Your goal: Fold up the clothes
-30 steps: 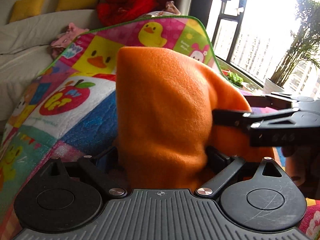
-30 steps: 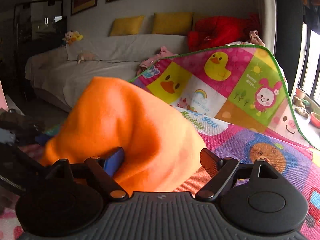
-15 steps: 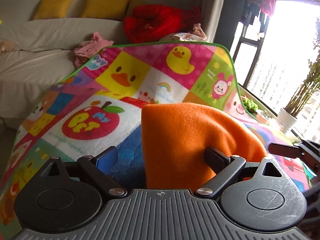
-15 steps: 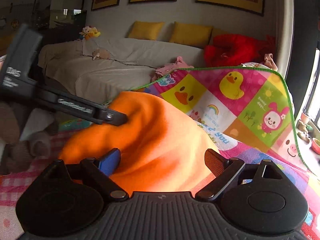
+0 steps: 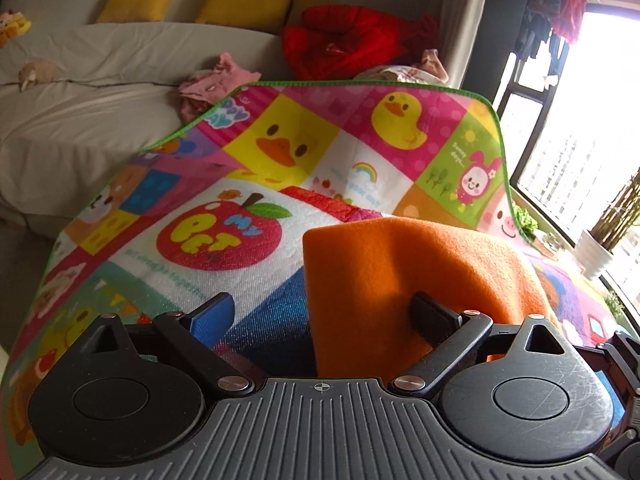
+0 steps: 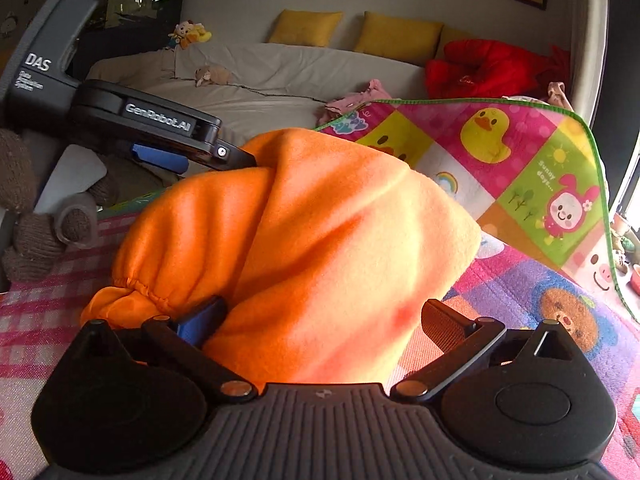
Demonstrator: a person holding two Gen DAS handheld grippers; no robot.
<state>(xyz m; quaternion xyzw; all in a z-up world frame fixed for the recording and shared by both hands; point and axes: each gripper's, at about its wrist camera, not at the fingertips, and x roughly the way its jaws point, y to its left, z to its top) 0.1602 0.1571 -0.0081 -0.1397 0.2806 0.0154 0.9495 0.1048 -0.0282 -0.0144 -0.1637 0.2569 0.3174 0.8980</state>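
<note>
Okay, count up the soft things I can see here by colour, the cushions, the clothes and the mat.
Yellow cushions: 2
Orange fleece garment: 1
Red padded jacket on the sofa: 1
Pink clothes pile: 1
Multicoloured cartoon play mat: 1
Total: 6

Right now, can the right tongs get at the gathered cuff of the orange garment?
Probably yes. The gathered cuff lies uncovered just outside the right tongs, which stand open around the orange garment. A small sideways shift should bring it between them.
</note>
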